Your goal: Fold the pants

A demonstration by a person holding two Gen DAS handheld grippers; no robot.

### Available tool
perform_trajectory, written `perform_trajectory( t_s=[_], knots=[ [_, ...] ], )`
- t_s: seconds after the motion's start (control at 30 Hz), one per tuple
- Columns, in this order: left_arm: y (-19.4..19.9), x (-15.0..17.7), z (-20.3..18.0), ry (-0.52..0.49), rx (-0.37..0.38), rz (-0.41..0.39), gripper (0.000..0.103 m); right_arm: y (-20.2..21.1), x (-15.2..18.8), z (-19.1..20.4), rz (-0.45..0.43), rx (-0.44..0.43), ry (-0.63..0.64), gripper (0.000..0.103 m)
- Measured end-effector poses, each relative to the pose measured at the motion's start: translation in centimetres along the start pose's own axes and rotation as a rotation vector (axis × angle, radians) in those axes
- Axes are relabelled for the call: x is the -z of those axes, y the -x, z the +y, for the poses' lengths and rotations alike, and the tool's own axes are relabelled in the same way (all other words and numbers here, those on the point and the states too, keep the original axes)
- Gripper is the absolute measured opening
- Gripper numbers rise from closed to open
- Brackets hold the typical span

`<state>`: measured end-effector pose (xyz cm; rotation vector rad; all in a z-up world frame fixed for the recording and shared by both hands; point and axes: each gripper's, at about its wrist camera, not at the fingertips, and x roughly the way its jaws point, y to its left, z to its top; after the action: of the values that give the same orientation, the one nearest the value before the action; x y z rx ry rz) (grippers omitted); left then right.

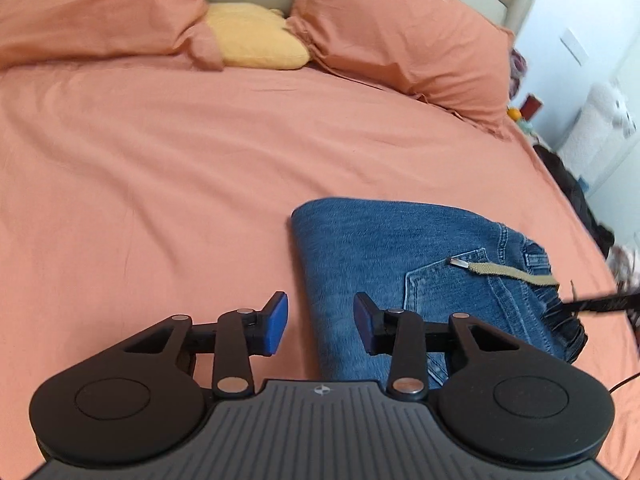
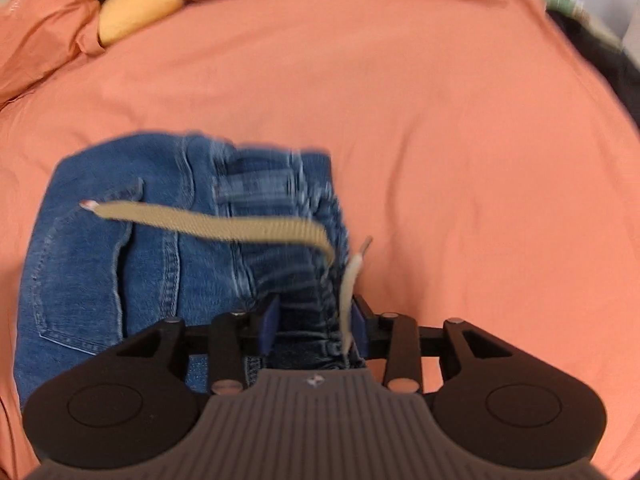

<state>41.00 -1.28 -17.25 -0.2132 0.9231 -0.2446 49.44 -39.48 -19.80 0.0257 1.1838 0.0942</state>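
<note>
With both the left gripper (image 1: 321, 322) and the right gripper (image 2: 313, 326) spread and empty, we judge the folded jeans (image 1: 372, 264) near the bed's (image 1: 160, 168) right edge heavy, limp, best pinched at the thick waistband (image 2: 312, 312).

bright, even daylight with soft shadows; fisheye bending at the edges; the right wrist view's jeans (image 2: 132, 264) are motion-blurred.

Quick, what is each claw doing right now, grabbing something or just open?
Left gripper: open, holding nothing, beside the folded jeans.
Right gripper: open around the jeans' waistband, not clamped.
</note>
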Motion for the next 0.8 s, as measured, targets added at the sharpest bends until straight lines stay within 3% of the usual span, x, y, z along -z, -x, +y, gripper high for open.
perform_trajectory(
  t_s=[0.07,0.17,0.27,0.47,0.6,0.67,0.8],
  knots=[
    [-0.6,-1.0,-0.3,-0.026,-0.014,0.007,0.043,1.4,-0.9,0.7,-0.056,0.000,0.018,0.032],
    [-1.9,-2.3,-0.9,-0.017,-0.005,0.000,0.042,2.3,-1.9,1.6,-0.139,-0.073,0.022,0.014],
    [-3.7,-3.1,-1.8,-0.021,-0.006,-0.005,0.042,0.9,-3.1,2.7,-0.181,-0.115,0.001,0.008],
    [-7.2,-3.8,-1.5,0.006,-0.001,-0.002,0.032,-4.1,-3.8,2.6,-0.134,-0.043,-0.050,0.000],
    [-10.0,-3.8,-1.0,0.007,-0.051,0.074,0.016,-6.4,-3.8,1.3,-0.086,-0.044,-0.133,0.000],
    [-11.5,-3.5,-1.0,-0.033,-0.089,0.125,0.013,-6.8,-3.8,1.0,-0.083,-0.050,-0.157,0.000],
    [-11.5,-3.9,-1.3,-0.052,-0.110,0.154,0.012,-6.8,-3.9,1.1,-0.084,-0.043,-0.164,0.000]
  ],
)
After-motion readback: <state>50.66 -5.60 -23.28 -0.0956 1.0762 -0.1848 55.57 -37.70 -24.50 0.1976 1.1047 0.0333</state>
